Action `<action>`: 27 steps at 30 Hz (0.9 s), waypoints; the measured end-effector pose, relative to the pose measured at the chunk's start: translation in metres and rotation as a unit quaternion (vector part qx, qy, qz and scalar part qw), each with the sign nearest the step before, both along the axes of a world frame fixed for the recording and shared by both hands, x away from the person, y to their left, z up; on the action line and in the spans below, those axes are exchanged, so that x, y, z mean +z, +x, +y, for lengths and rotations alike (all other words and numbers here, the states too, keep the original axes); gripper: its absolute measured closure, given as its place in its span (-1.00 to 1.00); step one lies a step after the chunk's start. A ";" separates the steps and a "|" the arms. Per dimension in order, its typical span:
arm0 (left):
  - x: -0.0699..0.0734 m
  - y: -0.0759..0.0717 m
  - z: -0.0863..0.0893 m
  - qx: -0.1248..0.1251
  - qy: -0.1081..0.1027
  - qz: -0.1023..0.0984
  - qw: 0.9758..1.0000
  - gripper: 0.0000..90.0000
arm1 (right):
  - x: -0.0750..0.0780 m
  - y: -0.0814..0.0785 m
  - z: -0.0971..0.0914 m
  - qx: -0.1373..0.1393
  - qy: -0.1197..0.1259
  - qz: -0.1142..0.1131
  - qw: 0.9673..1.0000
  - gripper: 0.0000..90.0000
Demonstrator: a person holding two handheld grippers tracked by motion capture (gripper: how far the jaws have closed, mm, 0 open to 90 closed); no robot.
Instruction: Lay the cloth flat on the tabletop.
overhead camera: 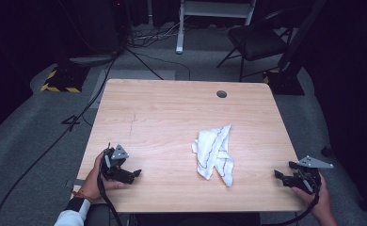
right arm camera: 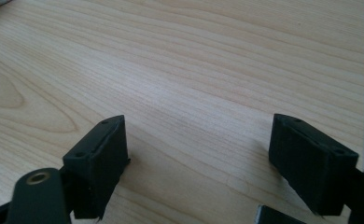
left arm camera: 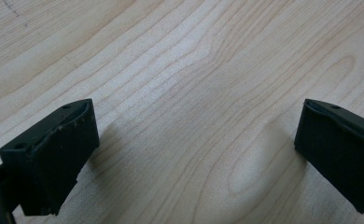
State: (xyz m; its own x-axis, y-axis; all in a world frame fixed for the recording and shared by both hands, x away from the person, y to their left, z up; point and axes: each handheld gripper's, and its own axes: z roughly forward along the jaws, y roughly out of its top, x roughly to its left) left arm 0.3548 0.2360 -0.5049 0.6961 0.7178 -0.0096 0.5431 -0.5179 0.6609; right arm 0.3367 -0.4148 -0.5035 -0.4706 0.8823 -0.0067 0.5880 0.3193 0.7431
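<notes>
High view: left gripper (overhead camera: 135,174), right gripper (overhead camera: 278,174) fingers released; cloth (overhead camera: 215,151) between.

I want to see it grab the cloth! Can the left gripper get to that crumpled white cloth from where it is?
Probably yes. The left gripper is open, and bare table lies between it and the white cloth, with nothing in the way.

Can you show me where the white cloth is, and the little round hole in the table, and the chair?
Cloth (overhead camera: 214,153): high view, on the middle of the crumpled white fabric.
Hole (overhead camera: 221,94): high view, on the dark round opening near the table's far edge.
Chair (overhead camera: 257,43): high view, on its dark seat.
</notes>
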 end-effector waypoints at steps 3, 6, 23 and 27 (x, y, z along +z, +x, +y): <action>0.000 0.000 0.000 0.000 -0.003 0.003 1.000 -1.00 | 0.000 0.000 0.000 0.000 0.000 0.000 1.000 -0.55; 0.000 0.001 -0.002 -0.004 -0.001 0.000 1.000 -1.00 | 0.000 0.000 0.000 0.000 0.000 0.000 1.000 -0.55; 0.001 0.004 -0.023 -0.046 0.002 0.004 0.999 -1.00 | 0.000 0.000 0.000 -0.001 -0.001 0.000 1.000 -0.56; 0.004 0.002 -0.039 -0.058 0.014 0.016 0.998 -0.95 | 0.000 0.000 0.000 -0.001 -0.001 0.000 1.000 -0.56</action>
